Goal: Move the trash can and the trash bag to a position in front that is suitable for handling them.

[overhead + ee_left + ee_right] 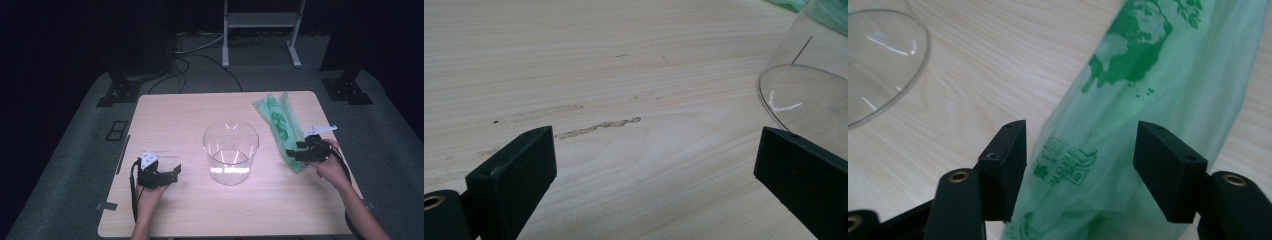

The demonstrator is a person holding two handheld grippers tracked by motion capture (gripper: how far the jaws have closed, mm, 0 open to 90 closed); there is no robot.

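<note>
Green bag (1148,100): is being seen lying flat on the right part of the wooden table (165,110), printed side up.
Right gripper (1080,165): is being held over the bag's near end, jaws spread on either side of it, not pressing.
Clear container (230,151): is standing at mid-table, left of the bag.
Left gripper (167,172): is being rested near the container, jaws spread wide over bare wood.

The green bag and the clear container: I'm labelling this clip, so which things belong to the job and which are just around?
In the job:
- green plastic bag, between the open jaws of the right gripper
- clear round container
- left gripper, waiting open

Just around:
- wooden table
- white frame behind
- floor cables
</note>
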